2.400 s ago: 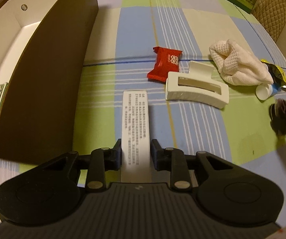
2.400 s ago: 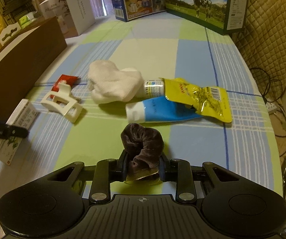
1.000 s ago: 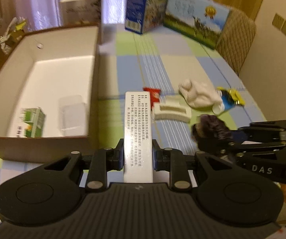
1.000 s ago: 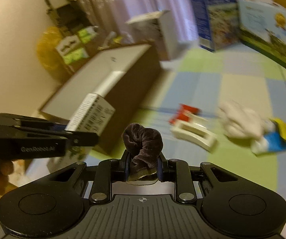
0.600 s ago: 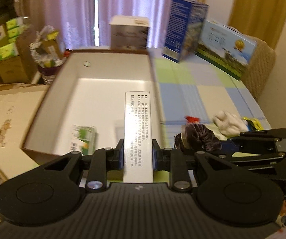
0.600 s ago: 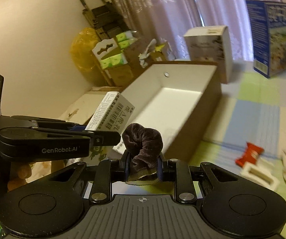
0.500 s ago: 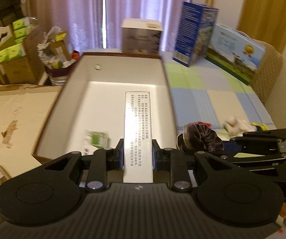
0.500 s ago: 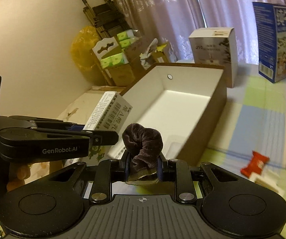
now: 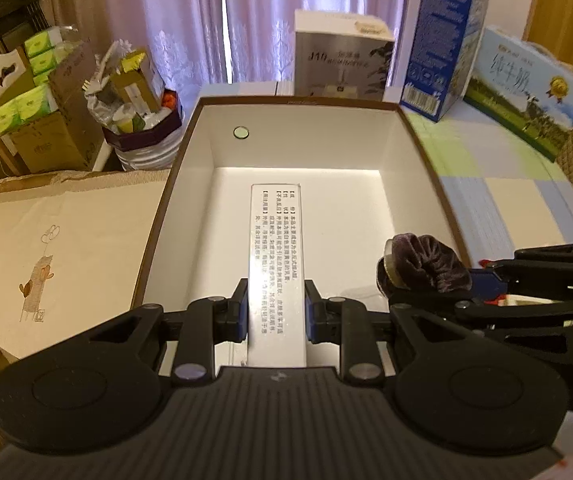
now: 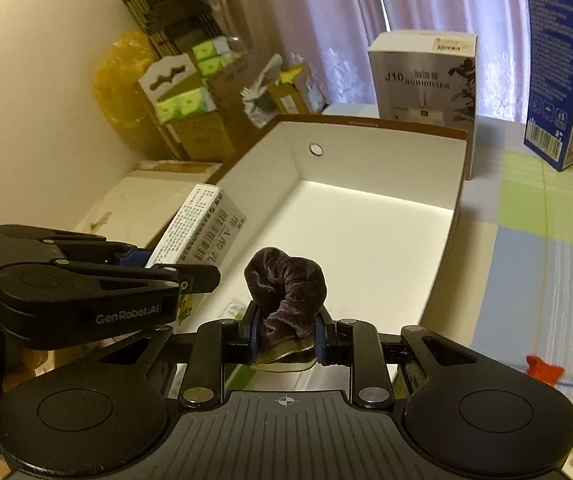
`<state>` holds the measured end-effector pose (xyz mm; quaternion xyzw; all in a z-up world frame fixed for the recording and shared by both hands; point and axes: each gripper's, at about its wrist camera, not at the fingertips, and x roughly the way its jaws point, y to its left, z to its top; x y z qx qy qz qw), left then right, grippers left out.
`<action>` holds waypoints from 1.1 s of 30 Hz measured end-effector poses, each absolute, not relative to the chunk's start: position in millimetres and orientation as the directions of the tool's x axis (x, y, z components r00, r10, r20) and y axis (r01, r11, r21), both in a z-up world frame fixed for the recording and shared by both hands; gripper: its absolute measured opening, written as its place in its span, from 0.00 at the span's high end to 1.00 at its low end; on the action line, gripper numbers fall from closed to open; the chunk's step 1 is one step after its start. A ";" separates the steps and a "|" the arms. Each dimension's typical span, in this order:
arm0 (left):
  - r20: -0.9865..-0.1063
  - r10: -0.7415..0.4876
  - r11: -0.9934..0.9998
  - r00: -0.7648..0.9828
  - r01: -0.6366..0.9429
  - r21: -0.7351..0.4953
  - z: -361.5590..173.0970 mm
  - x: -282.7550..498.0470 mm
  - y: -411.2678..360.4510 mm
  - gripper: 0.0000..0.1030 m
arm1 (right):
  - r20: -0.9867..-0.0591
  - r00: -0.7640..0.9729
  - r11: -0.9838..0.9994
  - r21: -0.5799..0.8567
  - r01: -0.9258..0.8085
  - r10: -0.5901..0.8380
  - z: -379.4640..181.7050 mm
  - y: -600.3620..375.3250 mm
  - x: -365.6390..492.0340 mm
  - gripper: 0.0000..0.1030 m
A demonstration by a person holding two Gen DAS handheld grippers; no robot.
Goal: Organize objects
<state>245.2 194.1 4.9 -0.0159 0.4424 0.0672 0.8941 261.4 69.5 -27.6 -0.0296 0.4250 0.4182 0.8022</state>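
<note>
My left gripper is shut on a long white carton with printed text, held above the near end of the open brown box with a white inside. It also shows in the right wrist view. My right gripper is shut on a dark velvet scrunchie, held over the box's near right corner. The scrunchie also shows in the left wrist view, just right of the carton.
A humidifier box stands behind the brown box. Blue milk cartons stand at the back right on the checked cloth. A red snack packet lies on the cloth. Cardboard boxes and tissue packs stand on the left.
Both grippers have moved left from the cloth to above the box, each still holding its object. The view now looks straight into the box.
</note>
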 end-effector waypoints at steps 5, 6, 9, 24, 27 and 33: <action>-0.817 0.112 0.992 0.565 -0.108 0.062 -12.3 275.4 207.3 0.79 | -0.734 0.290 0.671 0.294 -0.680 0.615 -40.2 89.7 281.8 0.78; -0.823 0.112 0.992 0.557 -0.108 0.062 -16.3 281.2 211.4 0.79 | -0.737 0.289 0.675 0.294 -0.676 0.611 -42.0 92.6 285.2 0.78; -0.833 0.116 0.992 0.540 -0.109 0.068 -27.0 295.3 220.3 0.79 | -0.745 0.291 0.686 0.292 -0.666 0.600 -46.7 97.1 294.7 0.78; -0.836 0.101 0.995 0.540 -0.074 0.072 -44.9 327.8 235.2 0.75 | -0.751 0.296 0.704 0.298 -0.645 0.590 -51.8 108.3 310.8 0.78; -0.835 0.100 0.994 0.542 -0.082 0.065 -42.6 328.8 238.2 0.73 | -0.749 0.300 0.704 0.297 -0.645 0.590 -52.1 108.8 310.7 0.78; -0.826 0.107 0.993 0.554 -0.106 0.057 -33.0 326.4 245.6 0.68 | -0.730 0.313 0.705 0.313 -0.636 0.607 -48.5 112.2 310.5 0.61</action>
